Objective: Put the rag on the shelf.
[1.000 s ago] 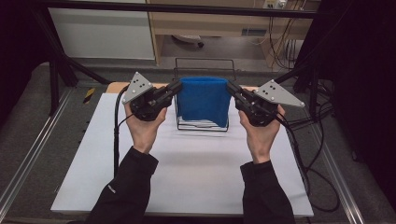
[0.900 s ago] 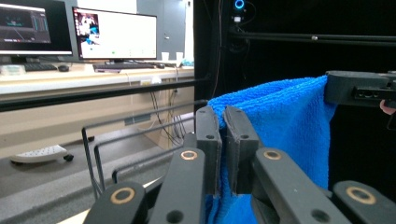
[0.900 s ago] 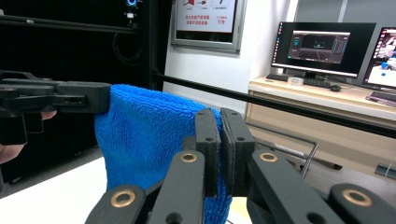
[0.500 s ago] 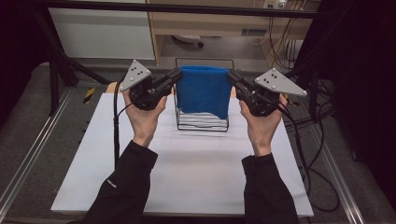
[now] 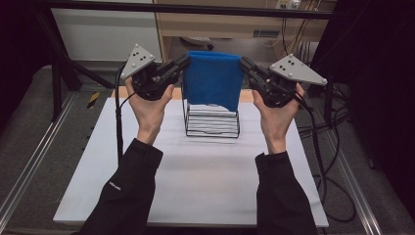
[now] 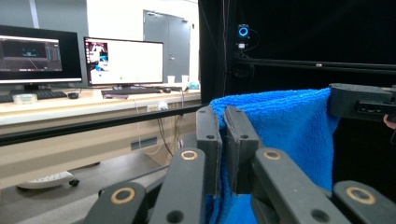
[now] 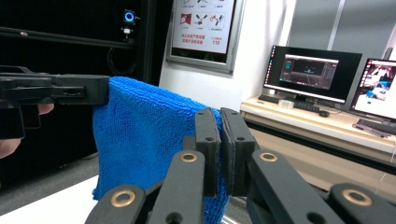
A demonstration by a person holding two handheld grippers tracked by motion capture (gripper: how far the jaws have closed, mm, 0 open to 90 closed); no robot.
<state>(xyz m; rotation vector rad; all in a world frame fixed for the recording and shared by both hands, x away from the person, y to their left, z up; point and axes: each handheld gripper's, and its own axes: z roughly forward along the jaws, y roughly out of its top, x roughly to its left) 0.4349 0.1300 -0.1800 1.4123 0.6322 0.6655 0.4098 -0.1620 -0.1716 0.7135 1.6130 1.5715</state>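
The desk [image 5: 195, 191] is a big pale slab that takes up most of the high view, with the person's two dark sleeves coming in from the bottom edge. Sitting toward its far side is a black wire rack [image 5: 212, 120] with a row of thin horizontal bars across its base.

Hanging above that rack is a blue towel [image 5: 213, 79] (fluffy terry cloth, folded over along its top edge). It's stretched out flat between the two hands, held up off the desk, and its lower edge drops down in front of the top of the rack.

The left gripper [image 5: 182, 63] pinches the towel's upper left corner. In the left gripper view its jaws are squeezed nearly together with blue cloth [image 6: 285, 130] caught between them, and the other gripper's black tip sits on the far corner.

The right gripper [image 5: 243, 63] does the same thing on the upper right corner, jaws clamped tight on the towel's edge in the right gripper view [image 7: 149, 135].

Both hands are raised to about the same height, so the top edge runs pretty much level.
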